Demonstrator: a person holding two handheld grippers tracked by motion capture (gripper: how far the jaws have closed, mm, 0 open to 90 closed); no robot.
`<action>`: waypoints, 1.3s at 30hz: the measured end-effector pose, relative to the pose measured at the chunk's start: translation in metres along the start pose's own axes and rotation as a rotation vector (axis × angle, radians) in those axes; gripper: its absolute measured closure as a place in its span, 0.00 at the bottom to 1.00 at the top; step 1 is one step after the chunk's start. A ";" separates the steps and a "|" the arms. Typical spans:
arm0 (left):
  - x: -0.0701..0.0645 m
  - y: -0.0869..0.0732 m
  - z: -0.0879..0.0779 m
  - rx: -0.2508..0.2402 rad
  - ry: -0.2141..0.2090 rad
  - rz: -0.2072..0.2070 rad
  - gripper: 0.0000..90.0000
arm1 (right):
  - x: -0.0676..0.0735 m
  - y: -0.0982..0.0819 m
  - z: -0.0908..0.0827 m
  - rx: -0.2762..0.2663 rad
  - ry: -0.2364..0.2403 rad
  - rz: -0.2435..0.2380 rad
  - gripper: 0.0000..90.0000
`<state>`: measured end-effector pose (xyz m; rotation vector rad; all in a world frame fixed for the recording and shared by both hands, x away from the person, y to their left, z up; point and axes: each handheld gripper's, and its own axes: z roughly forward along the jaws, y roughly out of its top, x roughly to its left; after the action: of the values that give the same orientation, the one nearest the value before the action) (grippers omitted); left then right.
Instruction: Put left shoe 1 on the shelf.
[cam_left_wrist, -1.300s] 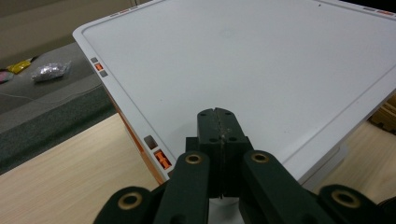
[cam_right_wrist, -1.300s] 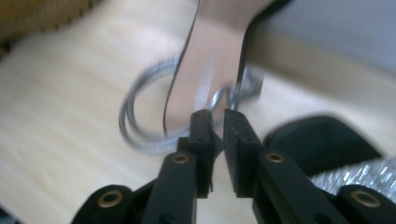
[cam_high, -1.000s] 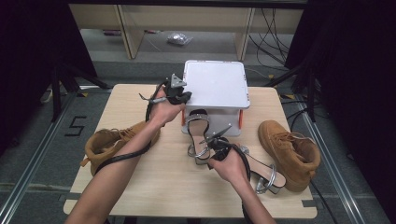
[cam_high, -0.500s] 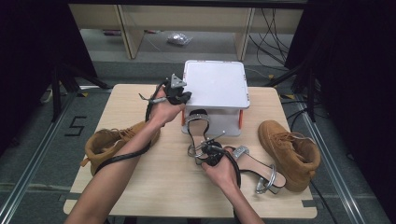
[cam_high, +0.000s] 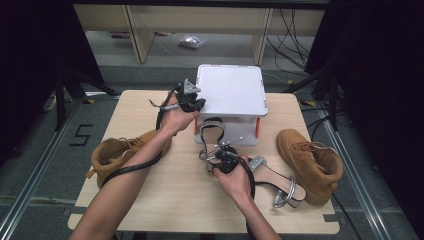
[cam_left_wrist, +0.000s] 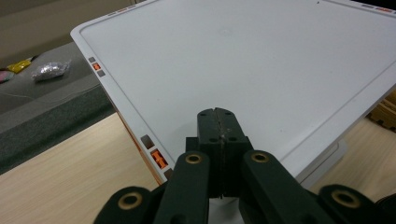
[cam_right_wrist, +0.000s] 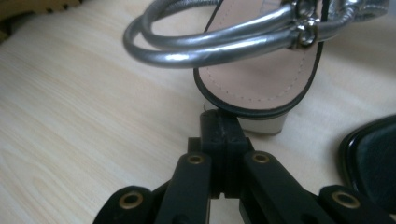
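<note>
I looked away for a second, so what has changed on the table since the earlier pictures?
Very little: the right gripper edged slightly left in the high view, fingers shut at the silver sandal heel, holding nothing. The left gripper stays shut over the white box; nothing else moved.

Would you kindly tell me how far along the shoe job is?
Nothing looks done: the white box is lidded, boots and sandals outside. In hand: left gripper shut over the lid, right gripper shut, empty, at a silver sandal's heel. Left: seemingly everything.
</note>
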<state>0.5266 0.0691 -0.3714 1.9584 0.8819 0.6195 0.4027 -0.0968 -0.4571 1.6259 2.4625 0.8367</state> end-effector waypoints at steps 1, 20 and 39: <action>0.000 0.000 0.000 0.000 0.000 0.000 1.00 | 0.000 0.000 0.000 0.000 0.000 0.000 1.00; -0.001 0.000 0.001 -0.007 0.000 -0.013 1.00 | -0.004 0.035 0.005 -0.074 -0.061 -0.035 1.00; 0.001 0.000 0.000 0.004 -0.006 0.001 1.00 | -0.009 0.058 0.014 -0.148 -0.125 -0.047 1.00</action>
<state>0.5272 0.0694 -0.3710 1.9639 0.8789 0.6121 0.4595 -0.0823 -0.4436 1.5166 2.2869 0.8601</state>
